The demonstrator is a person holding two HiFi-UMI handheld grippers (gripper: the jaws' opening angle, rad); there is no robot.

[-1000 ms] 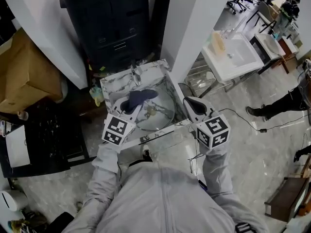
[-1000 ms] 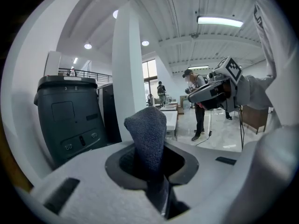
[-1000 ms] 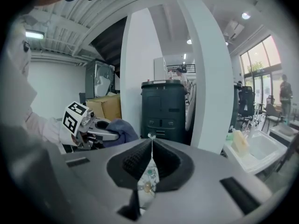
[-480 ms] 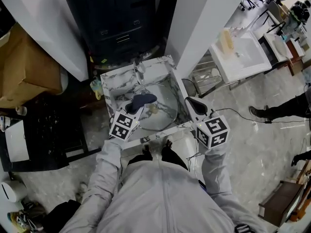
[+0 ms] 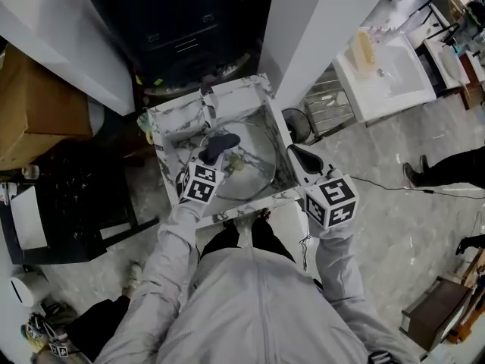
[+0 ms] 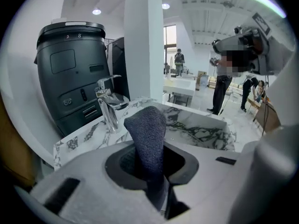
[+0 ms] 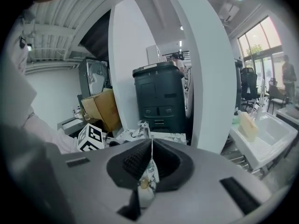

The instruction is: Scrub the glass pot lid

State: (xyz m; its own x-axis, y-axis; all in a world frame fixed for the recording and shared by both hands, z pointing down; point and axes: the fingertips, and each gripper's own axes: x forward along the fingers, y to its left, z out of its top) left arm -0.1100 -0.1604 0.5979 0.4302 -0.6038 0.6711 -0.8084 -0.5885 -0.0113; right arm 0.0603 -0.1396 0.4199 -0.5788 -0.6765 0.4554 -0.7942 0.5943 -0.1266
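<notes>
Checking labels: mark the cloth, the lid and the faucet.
cloth (image 6: 148, 132), left gripper view, the upper fold.
lid (image 5: 258, 177), head view, glass near the right rim.
faucet (image 6: 110, 115), left gripper view, the upright body.

A marble sink (image 5: 170, 123) is seen from above, with a tap (image 5: 206, 101) at its far edge. A glass lid (image 5: 254, 169) is seen inside the basin. A dark cloth (image 5: 217, 144) is gripped in the jaws of the left gripper (image 5: 206, 160) and is laid over the lid's left part. The right gripper (image 5: 298, 158) is placed at the sink's right edge, its jaws at the lid's rim. A dark bin (image 5: 174, 21) is seen behind the sink, beside a white pillar (image 5: 311, 29).
</notes>
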